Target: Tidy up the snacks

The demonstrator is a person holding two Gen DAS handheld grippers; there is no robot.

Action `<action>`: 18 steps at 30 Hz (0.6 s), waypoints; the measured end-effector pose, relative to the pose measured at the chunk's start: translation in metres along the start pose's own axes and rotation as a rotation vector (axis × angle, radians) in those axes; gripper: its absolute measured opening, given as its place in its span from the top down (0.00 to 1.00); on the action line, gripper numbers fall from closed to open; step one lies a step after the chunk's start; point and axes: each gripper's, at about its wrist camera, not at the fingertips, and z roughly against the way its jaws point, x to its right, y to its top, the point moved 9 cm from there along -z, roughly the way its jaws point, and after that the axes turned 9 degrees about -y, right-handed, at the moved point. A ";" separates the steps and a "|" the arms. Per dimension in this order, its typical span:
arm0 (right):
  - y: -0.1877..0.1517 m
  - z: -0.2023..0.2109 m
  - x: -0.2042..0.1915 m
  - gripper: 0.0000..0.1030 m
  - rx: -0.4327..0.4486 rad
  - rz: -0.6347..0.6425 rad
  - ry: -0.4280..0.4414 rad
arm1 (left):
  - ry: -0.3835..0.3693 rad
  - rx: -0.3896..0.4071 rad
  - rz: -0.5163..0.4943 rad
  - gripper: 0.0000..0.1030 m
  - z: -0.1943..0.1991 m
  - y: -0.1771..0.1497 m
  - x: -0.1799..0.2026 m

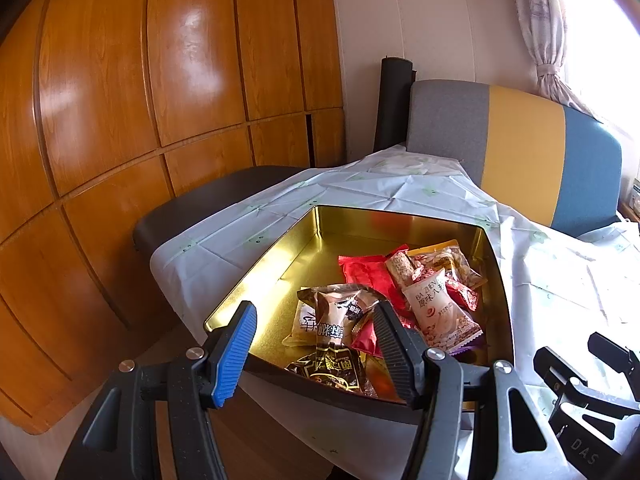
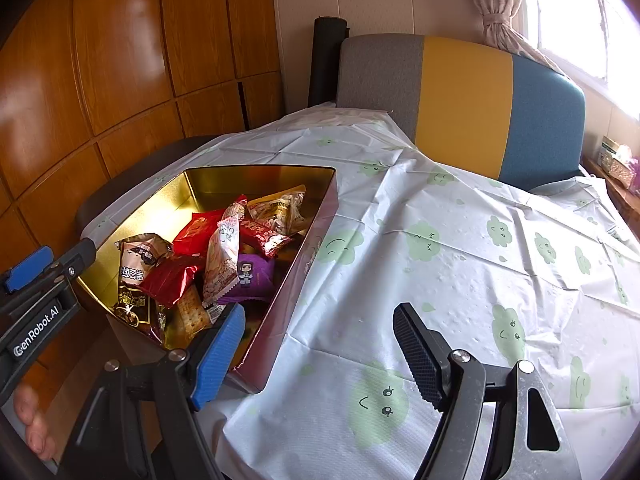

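A gold-lined tin box (image 1: 296, 236) (image 2: 188, 196) sits on the table's left part and holds several wrapped snacks: a brown packet (image 1: 340, 312) (image 2: 138, 258), red packets (image 1: 366, 272) (image 2: 172, 280), a white packet (image 1: 438, 308) (image 2: 224, 256) and a purple one (image 2: 252, 276). My left gripper (image 1: 316, 350) is open and empty, hovering over the box's near edge; it also shows at the left of the right wrist view (image 2: 48, 268). My right gripper (image 2: 320, 348) is open and empty, above the tablecloth just right of the box's near corner.
A white tablecloth (image 2: 460, 264) with green cloud faces covers the table. A grey, yellow and blue chair back (image 2: 460, 108) stands behind it. Wooden cabinet doors (image 1: 120, 100) fill the left. A curtain and bright window (image 2: 560, 12) are at the right.
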 end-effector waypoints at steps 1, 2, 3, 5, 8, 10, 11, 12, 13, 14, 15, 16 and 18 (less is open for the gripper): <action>0.000 0.000 0.000 0.25 0.000 0.000 0.001 | -0.002 -0.002 0.001 0.40 0.000 0.000 0.000; 0.000 0.000 0.000 0.25 0.000 0.000 0.001 | -0.003 -0.005 0.001 0.40 -0.001 0.000 0.000; 0.000 0.000 0.000 0.25 0.000 0.000 0.001 | -0.003 -0.006 0.000 0.40 -0.001 0.000 0.000; -0.001 0.000 0.000 0.25 0.000 0.000 -0.001 | -0.002 -0.010 -0.001 0.40 -0.002 -0.001 0.000; -0.001 0.000 0.000 0.25 0.001 0.000 -0.002 | -0.006 -0.017 -0.008 0.40 -0.003 -0.001 0.000; -0.001 -0.001 0.000 0.25 0.002 0.001 -0.002 | -0.011 -0.020 -0.021 0.40 -0.003 -0.001 0.002; -0.001 0.000 0.001 0.25 0.006 0.002 -0.004 | -0.013 -0.018 -0.025 0.40 -0.002 -0.001 0.003; 0.000 0.000 0.002 0.25 0.010 0.005 -0.006 | -0.016 -0.014 -0.028 0.40 -0.002 -0.001 0.004; 0.001 0.000 0.004 0.25 0.012 0.003 -0.007 | -0.021 -0.007 -0.026 0.40 -0.001 -0.001 0.004; 0.002 -0.001 0.008 0.25 0.009 -0.004 -0.006 | -0.025 0.002 -0.021 0.40 0.000 0.001 0.003; 0.004 -0.002 0.013 0.25 0.004 -0.011 -0.006 | -0.024 0.011 -0.017 0.40 0.001 0.002 0.002; 0.005 -0.002 0.020 0.25 -0.003 -0.018 -0.008 | -0.023 0.018 -0.015 0.40 0.001 0.003 0.001; 0.009 -0.005 0.040 0.25 -0.021 -0.035 -0.021 | -0.028 0.016 -0.006 0.40 0.001 0.006 -0.002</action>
